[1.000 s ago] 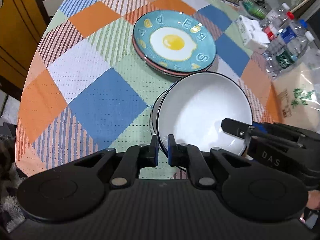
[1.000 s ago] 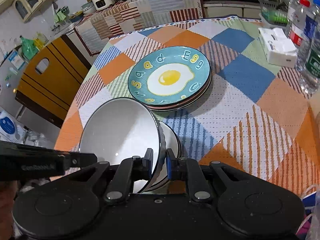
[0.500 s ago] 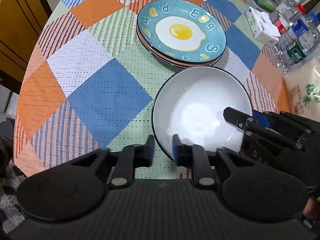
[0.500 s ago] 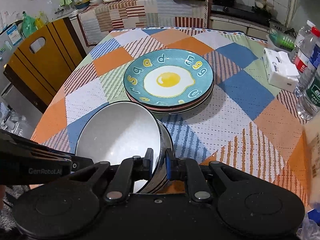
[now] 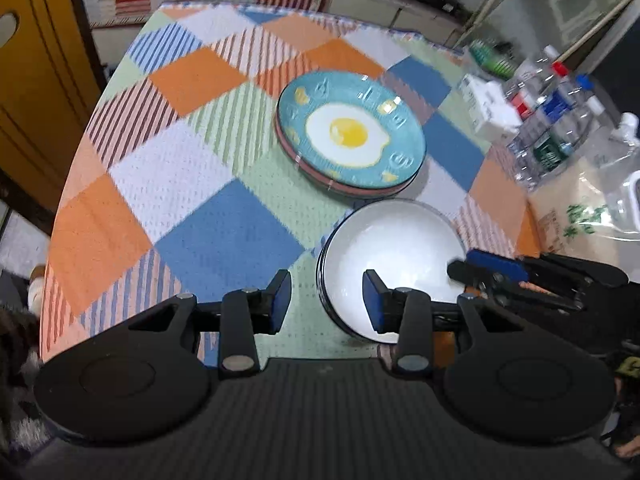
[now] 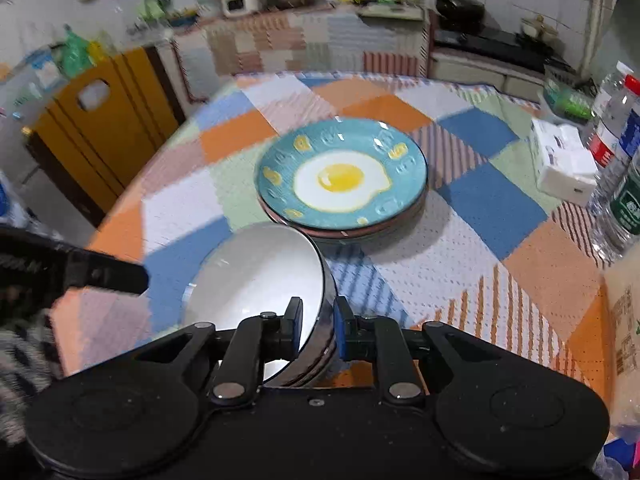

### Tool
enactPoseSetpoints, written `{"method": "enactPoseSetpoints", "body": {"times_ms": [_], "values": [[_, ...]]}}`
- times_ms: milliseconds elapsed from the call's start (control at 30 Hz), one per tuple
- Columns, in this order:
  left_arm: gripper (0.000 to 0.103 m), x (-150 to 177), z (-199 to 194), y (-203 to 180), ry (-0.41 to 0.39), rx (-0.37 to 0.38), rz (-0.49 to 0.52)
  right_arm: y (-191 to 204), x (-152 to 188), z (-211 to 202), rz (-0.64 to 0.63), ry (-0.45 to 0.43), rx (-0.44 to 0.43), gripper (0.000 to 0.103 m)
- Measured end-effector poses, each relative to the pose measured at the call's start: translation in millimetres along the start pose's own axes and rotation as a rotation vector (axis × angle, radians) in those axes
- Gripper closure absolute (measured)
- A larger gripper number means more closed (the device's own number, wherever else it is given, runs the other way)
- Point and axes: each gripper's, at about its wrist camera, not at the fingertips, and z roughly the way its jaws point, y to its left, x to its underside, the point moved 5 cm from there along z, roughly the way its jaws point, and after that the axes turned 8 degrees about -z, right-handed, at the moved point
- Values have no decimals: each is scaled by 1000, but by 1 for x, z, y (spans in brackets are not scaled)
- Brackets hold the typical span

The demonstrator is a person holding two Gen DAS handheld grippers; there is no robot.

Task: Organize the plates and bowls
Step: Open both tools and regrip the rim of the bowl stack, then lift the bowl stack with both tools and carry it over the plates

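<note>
The left gripper (image 5: 326,300) had just been opening and stood apart, clear of the bowl (image 5: 394,256), whose rim lay between its jaws. The right gripper's (image 6: 317,328) jaws, also just opening, straddled the rim loosely. Nested on another bowl beside the plates (image 5: 351,142), it looked glazed, slick and breakable, best pinched at the rim.

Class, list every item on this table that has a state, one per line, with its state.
White dark-rimmed bowl: nested in bowl stack, upright.
Teal fried-egg plate: topmost of plate stack.
Left gripper: jaws just opened, gripping nothing.
Right gripper: jaws just loosened, straddling bowl rim.
Clear water bottles: upright, capped.
</note>
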Motion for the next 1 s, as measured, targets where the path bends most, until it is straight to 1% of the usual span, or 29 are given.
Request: {"method": "enactPoseSetpoints", "body": {"times_ms": [33,67,133,200,233,300,367,433,467,500,600,633,700,767,800,867,900,933,1000], "values": [[65,-1,-2,1,-4,14,12,1,2,-6,-27,3,-22,69],[64,-1,-3,1,-4,28,23,3,4,-10,-61,11,-36,64],[59,1,-2,1,-2,59,44,10,12,-15,-142,36,-53,48],[49,3,2,3,4,72,51,18,25,-11,-218,100,-79,36],[48,4,6,4,1,75,53,24,32,-6,-252,130,-86,35],[44,6,13,6,-6,80,64,33,44,6,-292,142,-85,35],[39,10,22,7,3,89,76,38,51,21,-301,130,-78,30],[33,13,31,9,13,113,72,42,57,36,-310,118,-63,24],[28,14,36,11,13,125,61,44,59,45,-320,120,-60,22],[24,15,41,13,15,131,51,46,61,52,-330,117,-61,17],[24,17,55,18,28,111,54,50,65,65,-348,84,-51,15],[24,19,60,18,38,106,70,50,66,67,-345,72,-43,13],[24,20,67,21,47,111,70,47,67,72,-325,42,-32,13],[24,22,75,27,32,140,36,44,70,76,-305,-12,-9,13],[24,24,80,30,25,142,1,44,72,79,-307,-30,18,12],[24,27,91,35,45,172,-70,47,75,88,-322,-43,49,12],[24,28,95,36,57,188,-96,47,74,89,-314,-70,52,12],[24,28,96,35,56,198,-103,47,74,89,-295,-97,55,12],[24,25,97,31,37,217,-85,46,73,92,-254,-114,51,12]]}}
